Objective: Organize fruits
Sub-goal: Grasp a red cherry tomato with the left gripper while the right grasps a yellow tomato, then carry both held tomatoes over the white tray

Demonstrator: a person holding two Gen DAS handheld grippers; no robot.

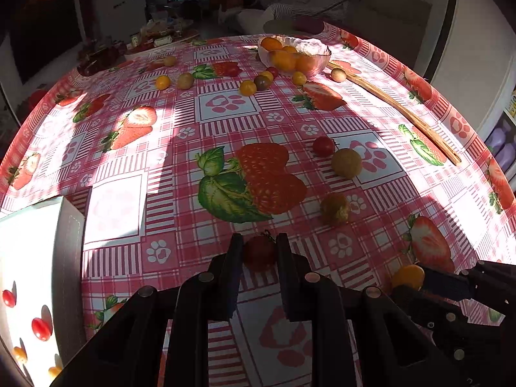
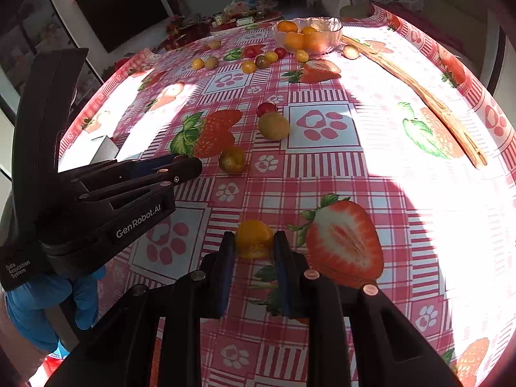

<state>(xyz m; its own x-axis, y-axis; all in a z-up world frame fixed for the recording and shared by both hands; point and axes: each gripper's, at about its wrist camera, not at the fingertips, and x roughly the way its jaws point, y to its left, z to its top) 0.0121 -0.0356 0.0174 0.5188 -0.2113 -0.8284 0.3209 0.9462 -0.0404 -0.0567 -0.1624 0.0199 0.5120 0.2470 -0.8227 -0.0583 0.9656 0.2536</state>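
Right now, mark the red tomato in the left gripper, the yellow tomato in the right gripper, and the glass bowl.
red tomato [image 1: 259, 252], left wrist view, centre of its skin.
yellow tomato [image 2: 253, 238], right wrist view, upper middle.
glass bowl [image 2: 332, 25], right wrist view, right rim.

Red tomato [image 1: 259, 253] and yellow tomato [image 2: 253, 238] each sit clamped between jaws.

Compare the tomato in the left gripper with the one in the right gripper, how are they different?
Colour: the tomato in the left gripper is dark red; the one in the right gripper is yellow-orange.
Stem: the red tomato shows a small green calyx on top; none shows on the yellow tomato.
Shared: both are small, round, and shut between the fingers, just above the tablecloth.
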